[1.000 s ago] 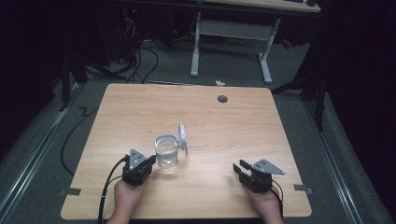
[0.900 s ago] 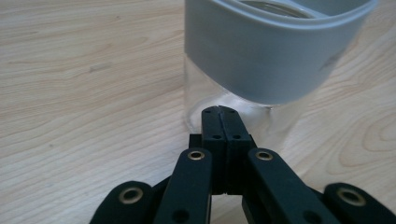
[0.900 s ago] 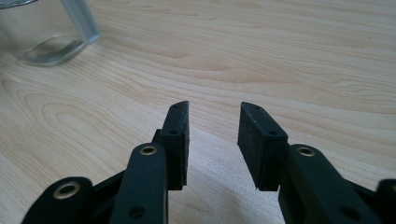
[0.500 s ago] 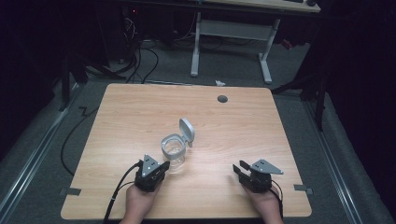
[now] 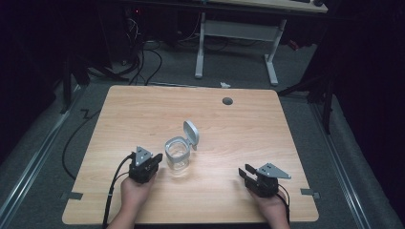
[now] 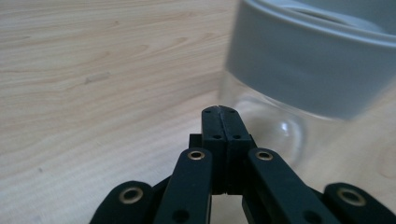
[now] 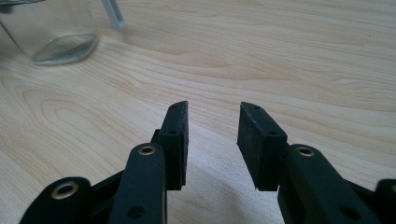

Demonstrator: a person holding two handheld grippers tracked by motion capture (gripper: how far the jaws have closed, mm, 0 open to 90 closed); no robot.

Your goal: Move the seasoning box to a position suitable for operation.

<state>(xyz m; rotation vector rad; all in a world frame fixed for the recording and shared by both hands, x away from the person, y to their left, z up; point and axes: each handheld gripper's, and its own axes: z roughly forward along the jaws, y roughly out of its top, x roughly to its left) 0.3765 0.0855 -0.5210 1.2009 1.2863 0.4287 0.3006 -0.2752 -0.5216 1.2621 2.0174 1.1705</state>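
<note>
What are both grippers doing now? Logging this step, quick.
Left gripper: shut, empty, beside the jar.
Right gripper: open, empty.

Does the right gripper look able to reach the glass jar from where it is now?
Probably yes: only bare table lies between the right gripper and the glass jar, and its jaws stand open.

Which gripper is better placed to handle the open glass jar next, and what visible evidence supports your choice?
Probably the left gripper: its shut jaws sit right beside the glass jar. The right gripper is open but rests well away on the table.
</note>
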